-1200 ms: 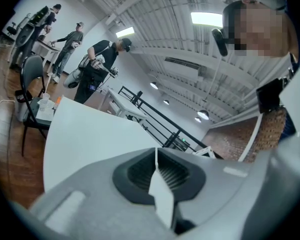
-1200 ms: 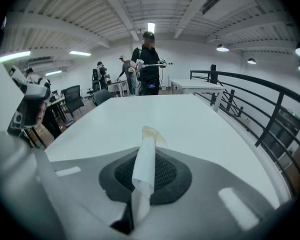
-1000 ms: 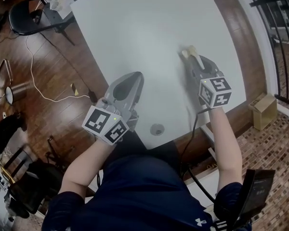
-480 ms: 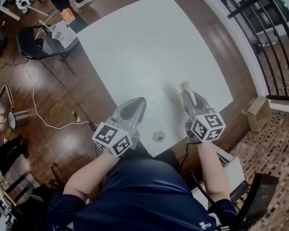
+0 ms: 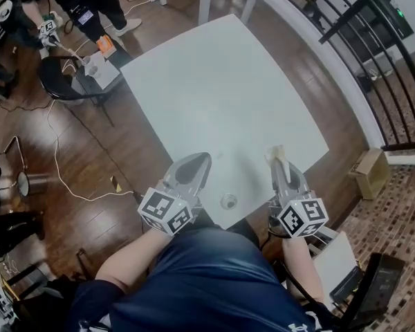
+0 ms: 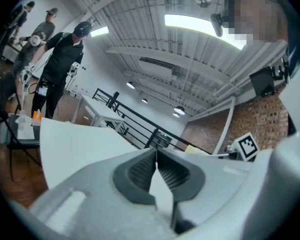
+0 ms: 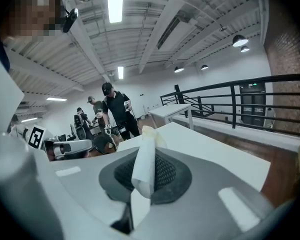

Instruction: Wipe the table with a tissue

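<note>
The white table (image 5: 221,88) fills the middle of the head view. A folded cream tissue (image 5: 277,153) sticks out of my right gripper (image 5: 277,160), which is shut on it over the table's near right edge. In the right gripper view the tissue (image 7: 145,161) stands pinched between the dark pads, tilted up towards the room. My left gripper (image 5: 198,160) hovers over the near left edge of the table. Its jaws (image 6: 156,156) are shut with nothing between them. Both grippers point away from me, about a hand's width apart.
A small round grommet (image 5: 227,201) sits in the table near the front edge, between the grippers. A black chair (image 5: 69,81) with small items and standing people (image 5: 90,5) are at the back left. A black railing (image 5: 380,40) runs along the right, with a cardboard box (image 5: 370,173) on the floor.
Both grippers have drawn back towards the table's near edge. The right one brought the tissue from the table's right-middle part to the front, and the head view now takes in more of the room.
</note>
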